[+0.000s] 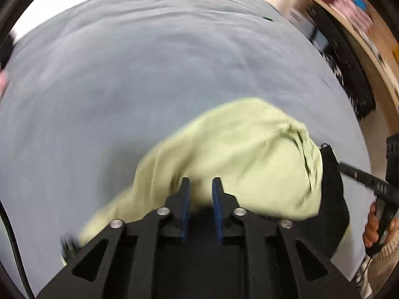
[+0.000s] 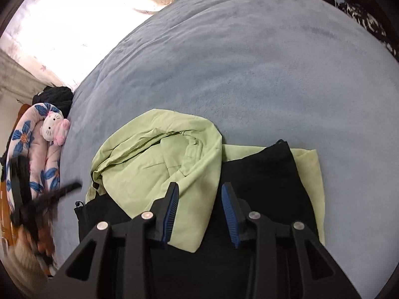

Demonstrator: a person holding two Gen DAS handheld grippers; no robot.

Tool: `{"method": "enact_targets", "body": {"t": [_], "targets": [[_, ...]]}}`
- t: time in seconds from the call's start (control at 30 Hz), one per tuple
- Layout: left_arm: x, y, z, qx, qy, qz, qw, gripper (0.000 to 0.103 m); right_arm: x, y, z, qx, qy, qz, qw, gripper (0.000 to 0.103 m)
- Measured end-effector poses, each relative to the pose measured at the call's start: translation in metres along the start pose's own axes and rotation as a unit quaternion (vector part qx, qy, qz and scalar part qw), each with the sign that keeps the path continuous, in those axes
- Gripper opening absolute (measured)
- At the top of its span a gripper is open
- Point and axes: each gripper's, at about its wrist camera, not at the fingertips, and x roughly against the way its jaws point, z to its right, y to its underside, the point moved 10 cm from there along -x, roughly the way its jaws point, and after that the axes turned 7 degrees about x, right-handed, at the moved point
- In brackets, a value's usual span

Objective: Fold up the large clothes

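The pale green, black-lined jacket (image 2: 159,159) lies bunched on the grey-blue bedspread (image 2: 249,74), just beyond both parted, empty grippers, the right gripper (image 2: 199,194) seemingly nearer its folded edge.

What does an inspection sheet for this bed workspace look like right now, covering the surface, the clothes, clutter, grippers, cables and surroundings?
Surface: grey-blue blanket covers the bed, mostly bare.
Job's things: light green jacket, black lining showing, lies partly folded and bunched near the bed's edge.
Clutter: cat plush and floral pillow at the bed's edge.
Grippers: left gripper open above the jacket, nothing clamped; right gripper open above the jacket, nothing between the pads.
Cables: a thin dark line at the left view's edge, too unclear to identify.
Surroundings: wooden shelf with items beside the bed; bright curtain on the other side.
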Motion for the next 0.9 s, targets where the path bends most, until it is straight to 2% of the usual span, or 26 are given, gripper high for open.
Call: {"method": "enact_targets", "body": {"t": [0.13,0.23,0.27,0.33,0.37,0.53,0.57,0.6,0.63,0.77,0.9], "targets": [[-0.029,-0.054,0.031,-0.08,-0.01,-0.028,0.9964,0.025,-0.012,0.009,0.006,-0.011,-0.016,-0.013,1.0,0.036],[-0.05,-0.075,0.048,-0.121,-0.013,-0.051,0.9912,0.028,-0.021,0.015,0.013,-0.021,-0.031,-0.018,0.999,0.036],[-0.059,-0.08,0.053,-0.135,-0.014,-0.06,0.989,0.03,-0.023,0.017,0.014,-0.023,-0.035,-0.019,0.999,0.036],[-0.076,-0.085,0.06,-0.155,-0.018,-0.076,0.9848,0.043,-0.029,0.02,0.018,-0.024,-0.039,-0.024,0.999,0.036],[-0.085,-0.087,0.062,-0.164,-0.025,-0.083,0.9827,0.045,-0.031,0.021,0.02,-0.025,-0.042,-0.026,0.998,0.036],[-0.116,-0.08,0.058,-0.186,-0.03,-0.133,0.9731,0.046,-0.039,0.028,0.024,-0.027,-0.059,-0.03,0.997,0.036],[-0.117,-0.079,0.057,-0.19,-0.026,-0.132,0.9725,0.042,-0.04,0.028,0.025,-0.026,-0.062,-0.03,0.997,0.036],[-0.115,-0.078,0.059,-0.192,-0.011,-0.132,0.9723,0.02,-0.041,0.028,0.025,-0.025,-0.064,-0.03,0.997,0.036],[-0.114,-0.076,0.064,-0.191,0.007,-0.135,0.9722,0.004,-0.04,0.028,0.026,-0.022,-0.065,-0.03,0.997,0.036],[-0.087,-0.076,0.073,-0.218,0.015,-0.075,0.9729,0.002,-0.041,0.026,0.02,-0.016,-0.08,-0.033,0.996,0.036],[-0.05,-0.065,0.072,-0.2,0.043,-0.037,0.9781,0.001,-0.043,0.022,0.009,0.014,-0.072,-0.033,0.997,0.036]]}}
